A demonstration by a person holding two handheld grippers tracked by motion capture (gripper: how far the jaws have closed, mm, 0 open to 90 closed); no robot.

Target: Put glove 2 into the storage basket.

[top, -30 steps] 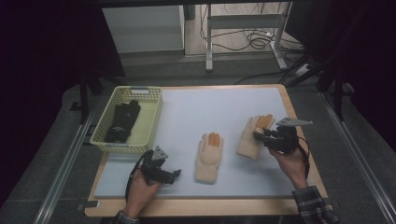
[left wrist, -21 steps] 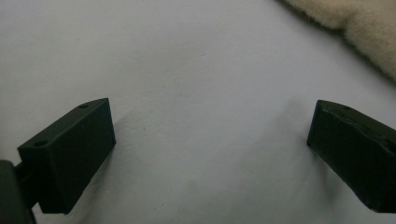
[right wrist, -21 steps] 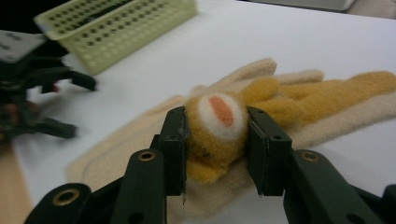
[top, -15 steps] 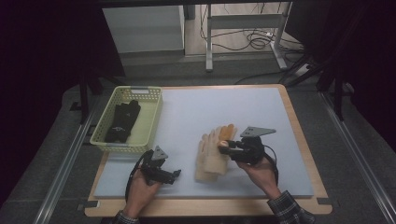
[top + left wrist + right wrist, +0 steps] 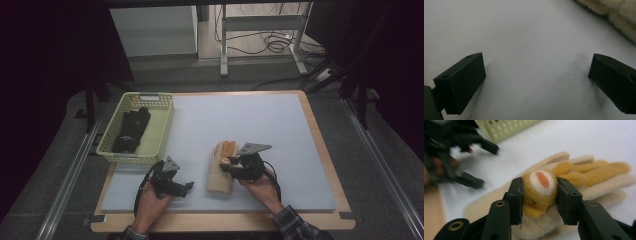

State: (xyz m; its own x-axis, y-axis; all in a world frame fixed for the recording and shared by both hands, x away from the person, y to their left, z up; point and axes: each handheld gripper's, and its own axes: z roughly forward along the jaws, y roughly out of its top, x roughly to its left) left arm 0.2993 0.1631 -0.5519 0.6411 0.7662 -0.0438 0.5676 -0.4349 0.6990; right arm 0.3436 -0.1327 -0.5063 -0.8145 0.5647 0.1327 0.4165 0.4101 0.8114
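Note:
A cream and orange glove [image 5: 219, 176] lies at the middle front of the white mat [image 5: 280, 125]. My right gripper [image 5: 231, 163] sits over it, shut on a second orange and cream glove [image 5: 541, 187] with a white and red patch. That held glove rests on top of the lying cream glove [image 5: 599, 187]. My left gripper [image 5: 184, 188] stands open low over the mat, just left of the gloves, with nothing between its wide-apart jaws. In the left gripper view, the gripper [image 5: 536, 75] faces bare mat, and the cream glove's edge [image 5: 616, 15] shows at the upper right.
A pale green basket [image 5: 160, 131] at the mat's left edge holds a pair of black gloves [image 5: 131, 131]. The mat lies on a wooden board [image 5: 320, 150]. The basket's wall [image 5: 506, 127] and my left gripper [image 5: 477, 165] appear, blurred, beyond the right gripper.
My right gripper has carried its glove leftward from the right side of the mat onto the glove in the middle. The left gripper has stayed put.

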